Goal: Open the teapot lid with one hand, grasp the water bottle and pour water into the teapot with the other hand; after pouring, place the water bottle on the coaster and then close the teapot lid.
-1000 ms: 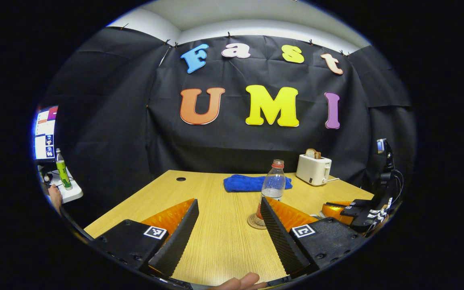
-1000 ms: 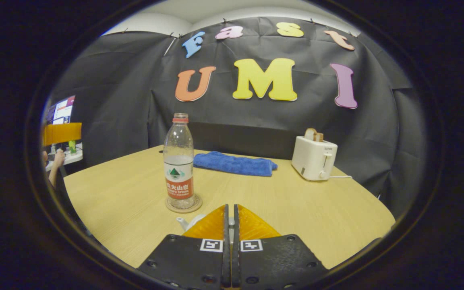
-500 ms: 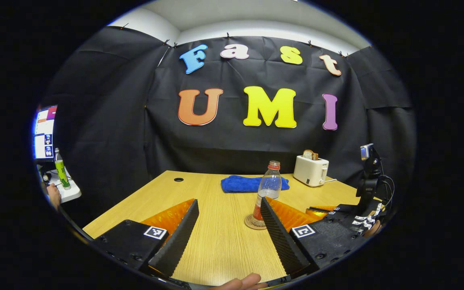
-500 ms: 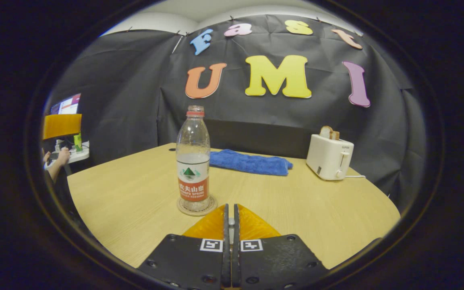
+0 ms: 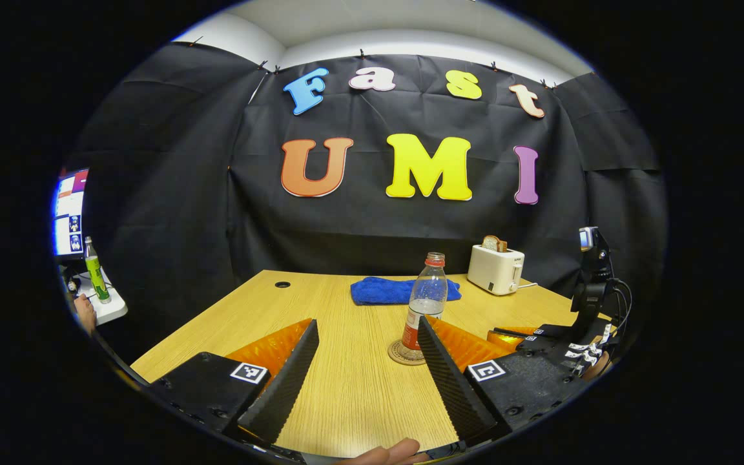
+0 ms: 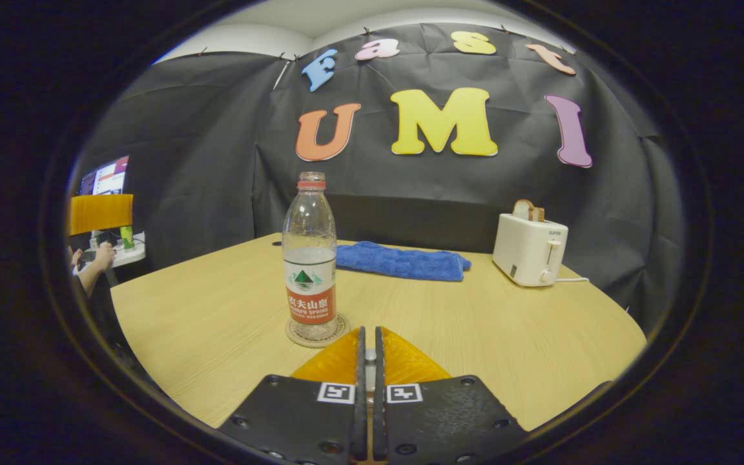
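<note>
The clear water bottle (image 5: 427, 294) (image 6: 309, 258) stands upright on the round coaster (image 5: 404, 355) (image 6: 312, 337) in the middle of the wooden table (image 6: 507, 342). My left gripper (image 5: 365, 321) is open above the table's near side, with nothing between its fingers, and the bottle lies just beyond its right finger. My right gripper (image 6: 367, 330) is shut just short of the coaster, with a small pale piece, which looks like the teapot lid's knob, pinched in the thin slit. In the left gripper view the right gripper (image 5: 506, 334) shows low at the right. The teapot's body is hidden.
A folded blue towel (image 6: 401, 261) lies at the back of the table. A white toaster (image 6: 530, 248) with bread in it stands at the back right. A side desk (image 5: 104, 310) with a green bottle (image 5: 93, 279) and a monitor sits off the left edge.
The right gripper has shifted so the bottle sits larger and nearer the centre of its view; the teapot spout seen beside its fingers a second ago is out of sight. Left gripper barely moved.
</note>
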Tool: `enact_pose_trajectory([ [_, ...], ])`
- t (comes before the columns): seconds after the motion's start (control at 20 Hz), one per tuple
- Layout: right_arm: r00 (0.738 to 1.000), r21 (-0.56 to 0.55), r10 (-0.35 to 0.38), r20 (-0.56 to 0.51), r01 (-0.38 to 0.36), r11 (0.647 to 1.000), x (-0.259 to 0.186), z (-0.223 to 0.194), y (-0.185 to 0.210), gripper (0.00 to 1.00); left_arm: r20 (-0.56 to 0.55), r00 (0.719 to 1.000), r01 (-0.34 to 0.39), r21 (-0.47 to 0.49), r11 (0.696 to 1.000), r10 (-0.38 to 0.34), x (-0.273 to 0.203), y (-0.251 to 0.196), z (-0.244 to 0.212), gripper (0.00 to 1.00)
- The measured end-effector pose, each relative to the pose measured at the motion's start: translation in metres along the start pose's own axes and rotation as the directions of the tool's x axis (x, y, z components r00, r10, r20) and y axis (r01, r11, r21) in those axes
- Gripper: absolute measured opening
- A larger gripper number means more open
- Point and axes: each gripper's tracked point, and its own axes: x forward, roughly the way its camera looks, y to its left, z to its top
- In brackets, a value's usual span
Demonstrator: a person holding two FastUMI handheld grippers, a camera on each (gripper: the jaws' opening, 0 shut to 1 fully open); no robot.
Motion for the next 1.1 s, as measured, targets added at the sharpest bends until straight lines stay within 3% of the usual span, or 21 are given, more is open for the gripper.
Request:
enact_pose_trajectory([
  [0.3,1.0,0.019,-0.004,-0.011,0.004,1.0,0.01,-0.005,-0.006,0.09,-0.018,1.0,0.009,0.017,1.0,-0.009,0.002,-0.004,-0.006,0.96],
  [0.4,1.0,0.045,0.009,-0.012,-0.008,0.999,0.009,-0.006,-0.006,0.17,-0.02,1.0,0.007,0.022,1.0,-0.006,0.002,-0.003,-0.006,0.96],
  [0.45,1.0,0.054,-0.001,-0.007,0.001,0.999,0.007,-0.003,-0.009,0.14,-0.02,1.0,0.005,0.022,1.0,-0.004,0.003,-0.002,-0.005,0.96],
  [0.6,0.999,0.064,-0.03,0.009,0.03,0.997,-0.002,0.007,-0.017,0.35,-0.022,1.0,-0.001,0.011,1.0,0.001,0.002,0.001,-0.005,0.96],
  [0.65,0.999,0.072,-0.036,0.016,0.035,0.997,-0.006,0.011,-0.02,0.35,-0.023,1.0,-0.004,0.009,1.0,0.004,0.002,0.002,-0.004,0.96],
  [1.1,0.986,0.06,-0.108,0.13,0.101,0.993,-0.071,0.072,-0.045,0.8,0.021,0.999,-0.03,0.046,0.998,0.029,-0.014,0.002,0.013,0.96],
])
